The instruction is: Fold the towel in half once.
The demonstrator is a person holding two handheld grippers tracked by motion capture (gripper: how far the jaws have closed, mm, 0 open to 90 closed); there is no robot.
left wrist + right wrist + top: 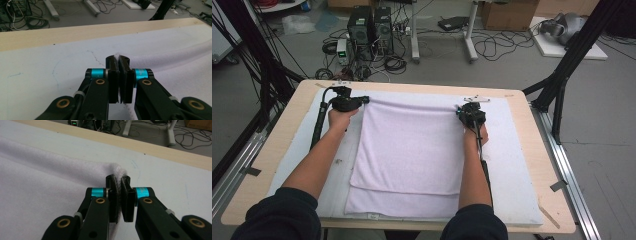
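Observation:
A pale lilac towel (409, 150) lies folded on the white mat (512, 165), its lower layer sticking out along the near edge. My left gripper (366, 99) is shut on the towel's far left corner (117, 55), which shows as a thin strip of cloth between the closed jaws. My right gripper (458, 112) is shut on the far right corner (119, 173), and the fabric bulges up between its pads. Between the two grippers the far edge of the towel (50, 160) is lifted slightly and pulled straight.
The mat covers a light wooden table (282, 135). Black frame posts (562, 75) stand at both sides. Beyond the far edge, computers (369, 27), cables and a cardboard box (507, 12) sit on the floor. Bare mat lies to the left and right of the towel.

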